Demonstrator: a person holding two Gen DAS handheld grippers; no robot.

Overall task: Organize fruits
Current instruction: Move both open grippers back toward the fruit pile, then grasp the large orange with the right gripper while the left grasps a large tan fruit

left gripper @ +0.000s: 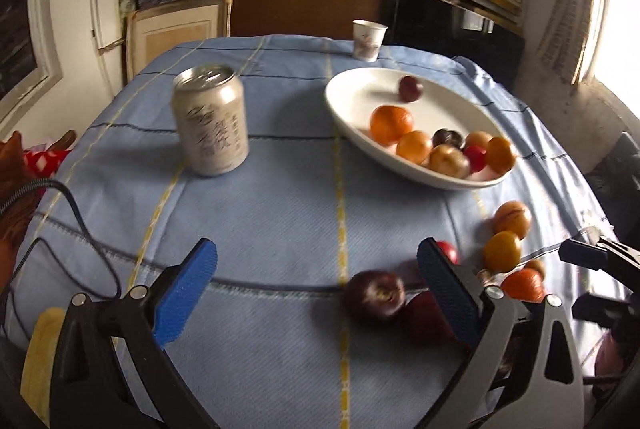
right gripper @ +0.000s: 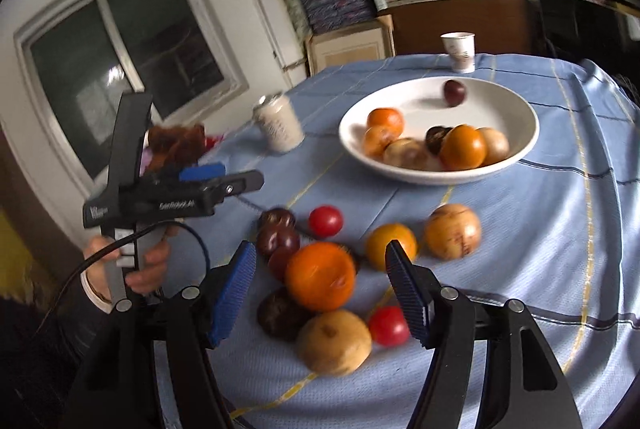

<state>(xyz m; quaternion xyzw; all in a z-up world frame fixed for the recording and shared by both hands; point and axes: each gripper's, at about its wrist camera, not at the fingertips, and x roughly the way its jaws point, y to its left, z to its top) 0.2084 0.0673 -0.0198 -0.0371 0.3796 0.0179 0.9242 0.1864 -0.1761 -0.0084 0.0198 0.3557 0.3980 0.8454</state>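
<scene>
Left gripper [left gripper: 316,293]: jaws are standing wide apart, holding nothing, hovering low over the tablecloth [left gripper: 260,213]; a dark plum [left gripper: 374,297] is lying just inside its right finger.
Can [left gripper: 210,121]: standing upright left of the bowl, well apart from the loose fruit.
Loose fruit: sitting in a cluster on the cloth between the bowl and the person, with plums, red tomatoes, oranges and pale round fruit touching or nearly touching.
Bowl [right gripper: 524,145]: already holding several pieces, mostly piled on its near side, with one plum alone toward the far rim.
Right gripper [right gripper: 320,281]: jaws are spread open, gripping nothing, with a big orange [right gripper: 320,277] lying between the fingers.
Step in hand: judging by the framing, the right gripper is lining up on the orange to carry it to the bowl.
Doing it well: I would be centring the fingers on the orange's widest part, closing gently, then lifting straight up so the plums and the pale fruit [right gripper: 334,343] touching it are not sent rolling.
Risk: neighbours are crowding in, so a finger may be nudging one off course.
Left view only: showing the can's lettering and the cup [left gripper: 368,40] beyond the bowl.
Right view only: showing the whole cluster, the left gripper from the side with the hand [right gripper: 136,265] gripping its handle, and a window.
</scene>
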